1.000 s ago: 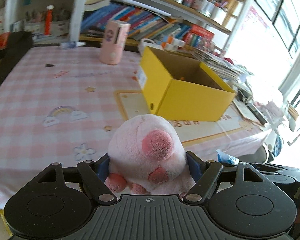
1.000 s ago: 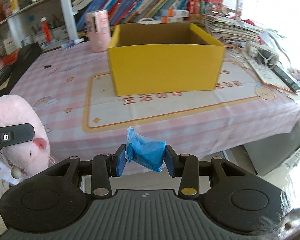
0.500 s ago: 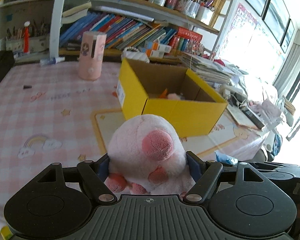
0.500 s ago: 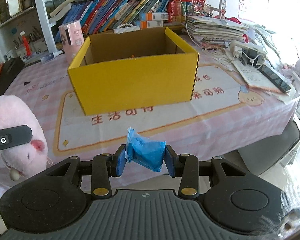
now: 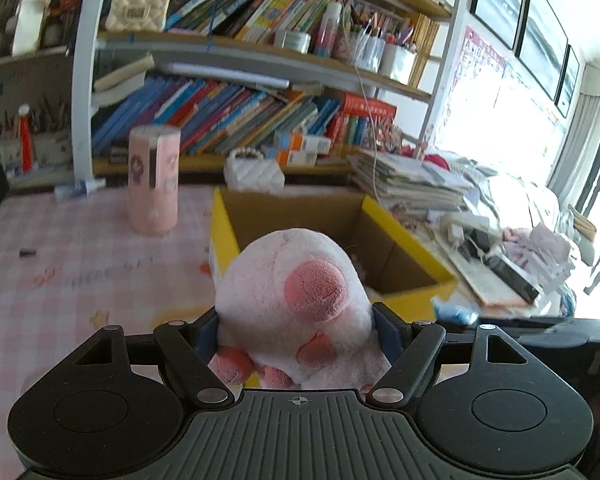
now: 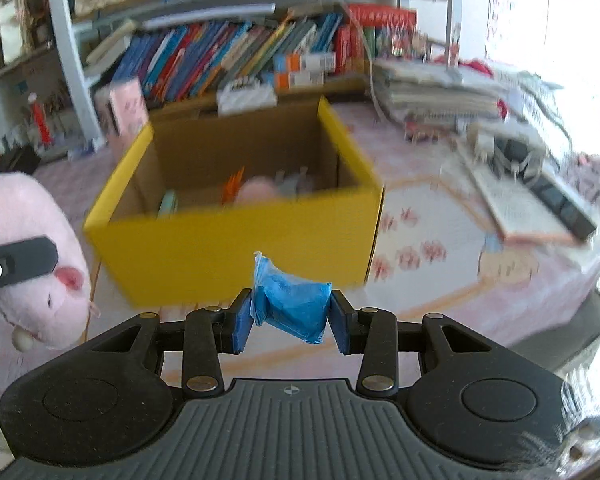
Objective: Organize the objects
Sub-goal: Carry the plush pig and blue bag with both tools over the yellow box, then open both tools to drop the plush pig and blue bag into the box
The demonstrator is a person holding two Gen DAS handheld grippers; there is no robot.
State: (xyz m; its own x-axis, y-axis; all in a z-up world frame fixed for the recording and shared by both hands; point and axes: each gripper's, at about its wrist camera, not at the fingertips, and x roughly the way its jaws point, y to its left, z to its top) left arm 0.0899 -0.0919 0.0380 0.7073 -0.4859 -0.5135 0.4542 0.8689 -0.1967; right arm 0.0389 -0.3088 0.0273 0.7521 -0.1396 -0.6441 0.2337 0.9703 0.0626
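Observation:
My left gripper (image 5: pixel 298 330) is shut on a pink plush toy (image 5: pixel 296 304) and holds it in the air just before the open yellow cardboard box (image 5: pixel 412 268). The plush also shows at the left of the right wrist view (image 6: pixel 24 264). My right gripper (image 6: pixel 290 316) is shut on a small blue packet (image 6: pixel 292 306), raised in front of the yellow box (image 6: pixel 236 248). The box holds several items, among them a pink one (image 6: pixel 258 190) and an orange one (image 6: pixel 232 182).
The box stands on a table with a pink checked cloth (image 5: pixel 60 280). A pink cylinder (image 5: pixel 154 184) stands behind the box to the left. Bookshelves (image 5: pixel 240 112) line the back. Stacked papers (image 5: pixel 412 180) and a black device (image 6: pixel 560 200) crowd the table's right side.
Both grippers have risen and moved toward the yellow box with their loads. The box now looks closer and its inside shows from above.

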